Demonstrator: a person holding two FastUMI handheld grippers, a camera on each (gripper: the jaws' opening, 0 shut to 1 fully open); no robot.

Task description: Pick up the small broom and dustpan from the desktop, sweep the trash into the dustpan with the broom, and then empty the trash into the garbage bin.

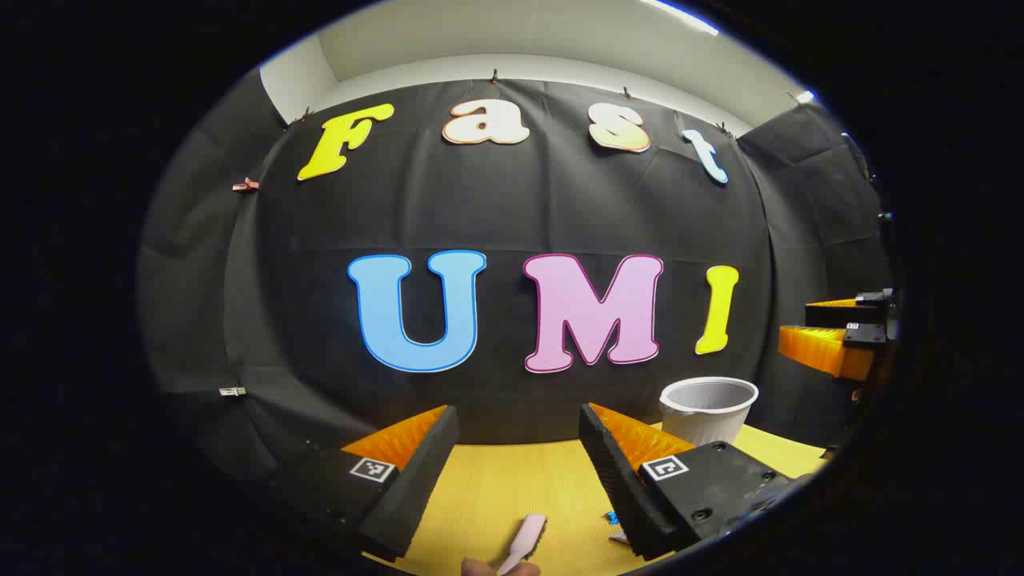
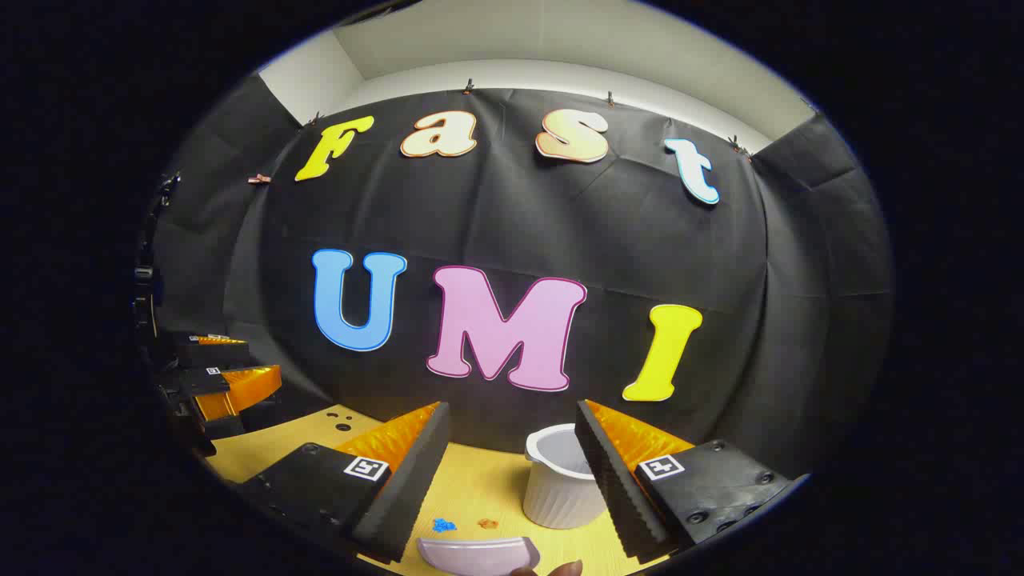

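Nearest the lens in left gripper view: left gripper (image 1: pixel 518 448), fingers spread wide apart w/ nothing between them, hovering above yellow desktop (image 1: pixel 496 488). Just past the fingers, at bottom edge, a pale pink broom handle (image 1: pixel 524 540) lies on the desktop, tilted; a bit of a hand (image 1: pixel 500 568) shows at its lower end, contact unclear. Small blue trash (image 1: pixel 612 518) sits beside the right finger, partly hidden. White ribbed garbage bin (image 1: pixel 708 408) stands upright on the desktop, farther back & to the right, open top facing up. Far right, well apart, the right gripper (image 1: pixel 836 336) appears side-on, held in the air, its fingers parted. In right gripper view: right gripper (image 2: pixel 512 452) likewise has fingers released & wide open, gripping nothing, above the same desktop (image 2: pixel 472 488). At bottom edge, a white dustpan (image 2: pixel 478 554) lies on the desktop just ahead of the fingers, w/ a fingertip (image 2: pixel 560 570) showing near its right end. Blue trash (image 2: pixel 442 525) & a small orange scrap (image 2: pixel 487 523) lie near each other between the dustpan & the back wall. Garbage bin (image 2: pixel 556 488) stands just right of the scraps, partly behind the right finger. Left gripper (image 2: pixel 228 376) shows at far left, in the air, fingers apart.
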